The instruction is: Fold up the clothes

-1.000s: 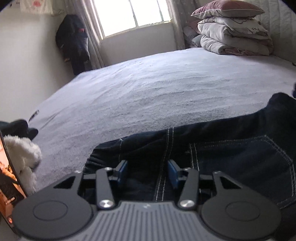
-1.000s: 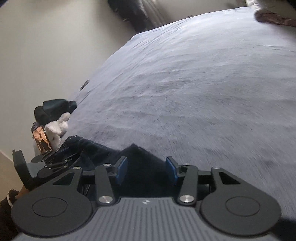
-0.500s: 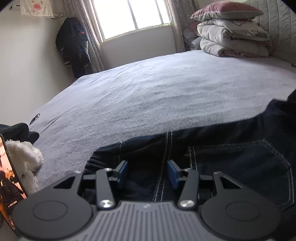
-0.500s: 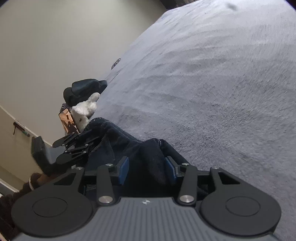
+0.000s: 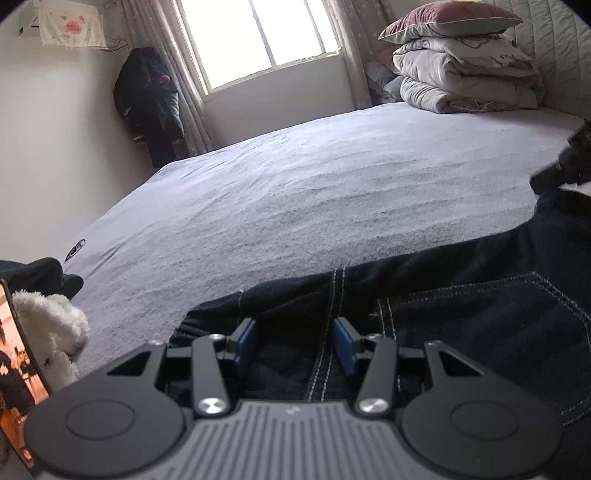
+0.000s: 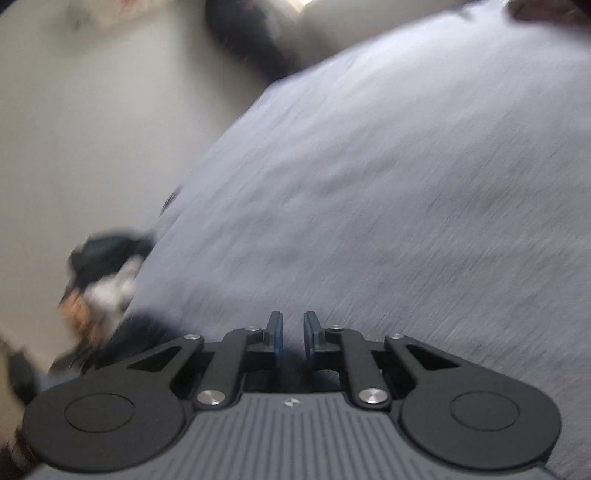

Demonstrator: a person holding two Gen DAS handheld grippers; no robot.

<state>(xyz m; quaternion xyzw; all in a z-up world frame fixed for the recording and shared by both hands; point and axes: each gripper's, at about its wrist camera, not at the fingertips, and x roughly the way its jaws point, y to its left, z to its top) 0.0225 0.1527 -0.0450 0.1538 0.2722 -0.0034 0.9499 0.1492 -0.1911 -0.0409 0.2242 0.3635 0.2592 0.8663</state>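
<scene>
Dark blue jeans (image 5: 461, 295) with white stitching lie across the near edge of the grey bed (image 5: 295, 192), back pocket up. My left gripper (image 5: 293, 341) rests over the waistband end. Its jaws stand wide with denim lying loosely between the blue pads (image 5: 243, 341), not pinched. The right wrist view is blurred by motion. My right gripper (image 6: 291, 332) is closing, its pads a narrow gap apart, with dark cloth low between them. More of the jeans (image 6: 144, 332) shows to its lower left.
Folded quilts topped by a pillow (image 5: 465, 74) are stacked at the bed's far right corner, below a window (image 5: 258, 33). A dark coat (image 5: 151, 99) hangs in the corner. A white plush toy (image 5: 51, 325), a lit phone screen (image 5: 18, 369) and a dark garment (image 5: 37, 277) sit at the bed's left edge.
The right gripper's jaws went from wide apart around a fold of the jeans to nearly together, and its view swung and blurred. The left gripper has stayed put with its jaws unchanged.
</scene>
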